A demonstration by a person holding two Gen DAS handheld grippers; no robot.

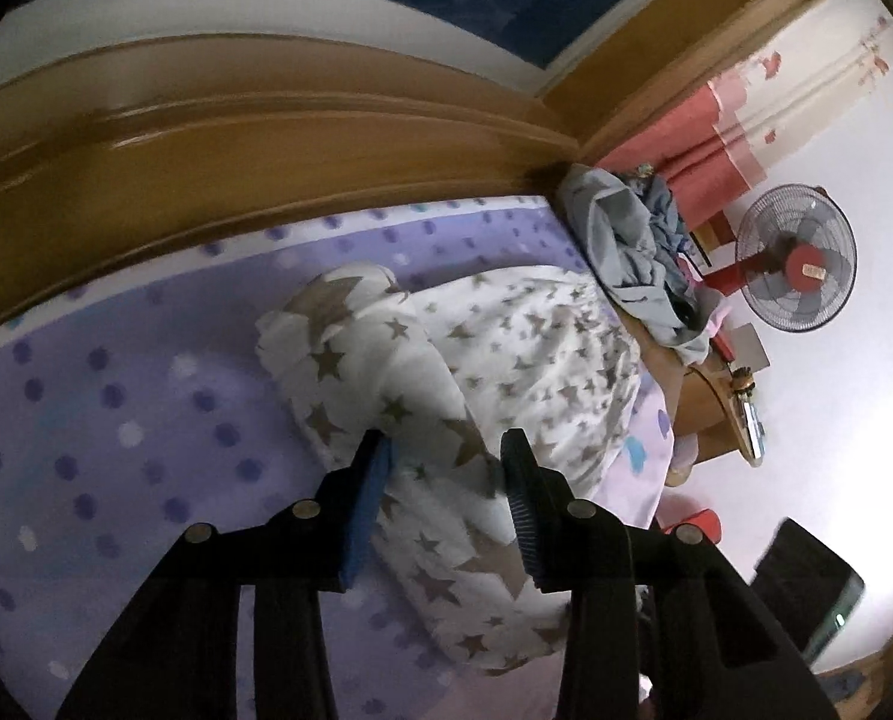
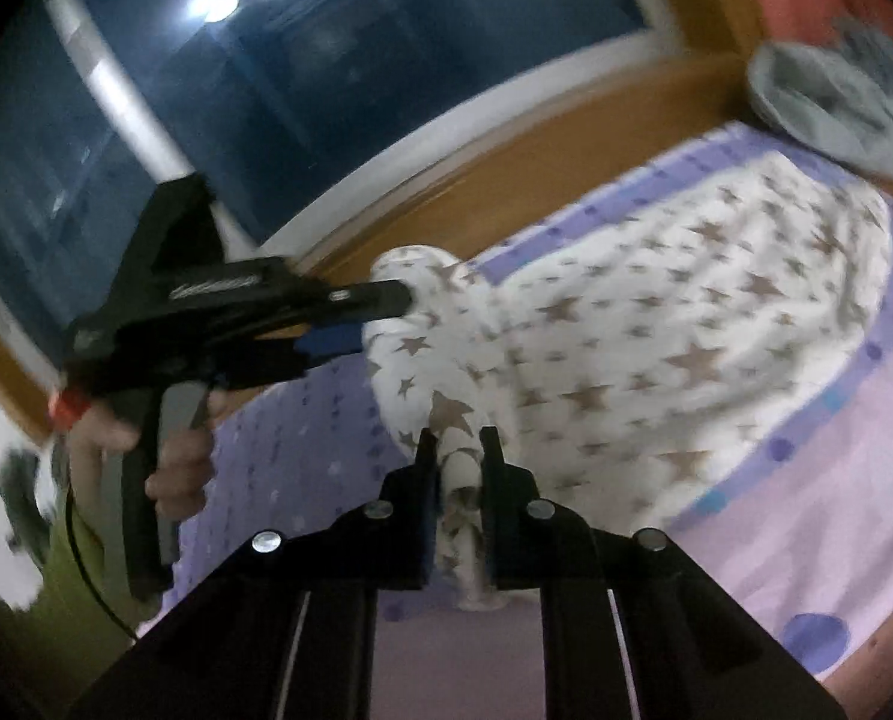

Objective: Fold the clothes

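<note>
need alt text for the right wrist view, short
The right gripper pinches a bunched edge of a white star-print garment lying on a purple dotted bedsheet. To the left, a hand holds the left gripper against the same garment, with a dark window behind.

The left gripper (image 2: 398,306) tips are buried in the star-print garment (image 2: 656,330), grip unclear.

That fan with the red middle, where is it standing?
In the left wrist view the fan stands at the far right, beyond the bed, against the white wall just past the pile of grey-blue clothes and below the pink curtain.
</note>
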